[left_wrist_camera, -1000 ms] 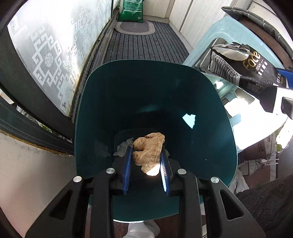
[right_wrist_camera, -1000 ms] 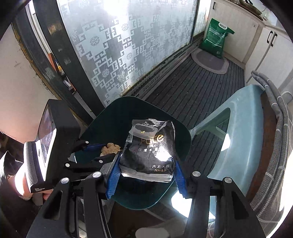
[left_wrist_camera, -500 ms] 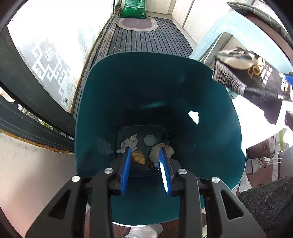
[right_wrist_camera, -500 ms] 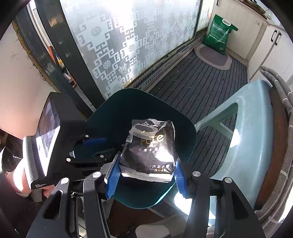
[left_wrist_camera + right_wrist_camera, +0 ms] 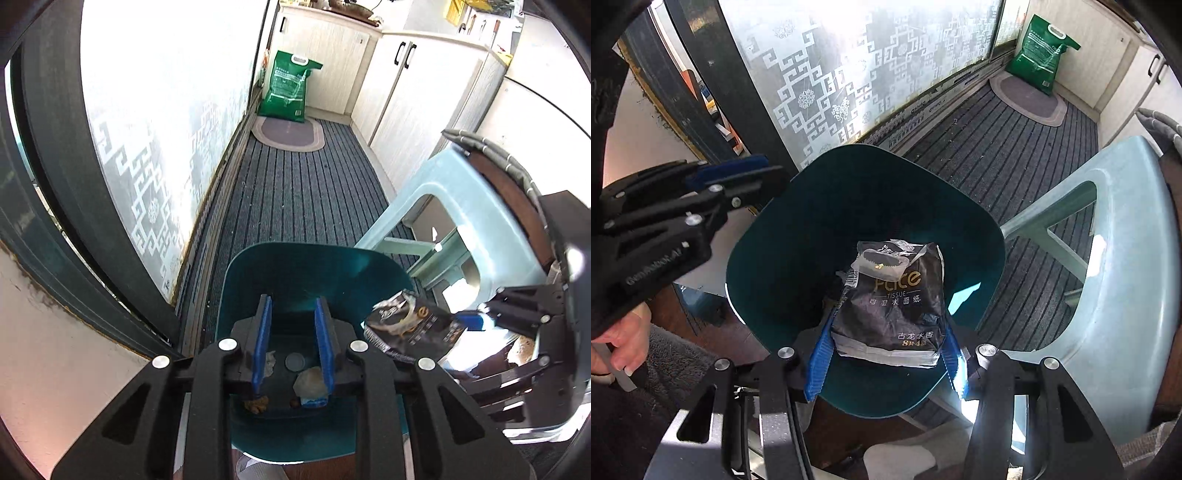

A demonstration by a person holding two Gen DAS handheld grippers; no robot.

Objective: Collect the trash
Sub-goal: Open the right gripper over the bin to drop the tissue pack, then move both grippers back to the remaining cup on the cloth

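A teal trash bin (image 5: 314, 266) (image 5: 798, 206) stands open on the floor. Crumpled paper (image 5: 312, 382), a round cap (image 5: 294, 362) and brown scraps (image 5: 256, 404) lie at its bottom. My left gripper (image 5: 291, 314) is open and empty above the bin's near side; it also shows in the right wrist view (image 5: 738, 173). My right gripper (image 5: 886, 350) is shut on a black tissue packet (image 5: 894, 299) and holds it over the bin's mouth. The packet also shows in the left wrist view (image 5: 410, 325).
A pale blue plastic stool (image 5: 476, 221) (image 5: 1123, 258) stands right of the bin. A frosted glass door (image 5: 849, 74) runs along the left. A green bag (image 5: 290, 88) and an oval mat (image 5: 288, 134) lie at the far end of the striped floor.
My left gripper dropped the brown crumpled paper into the bin, then lifted up and back. My right gripper moved the tissue packet over the bin's mouth.
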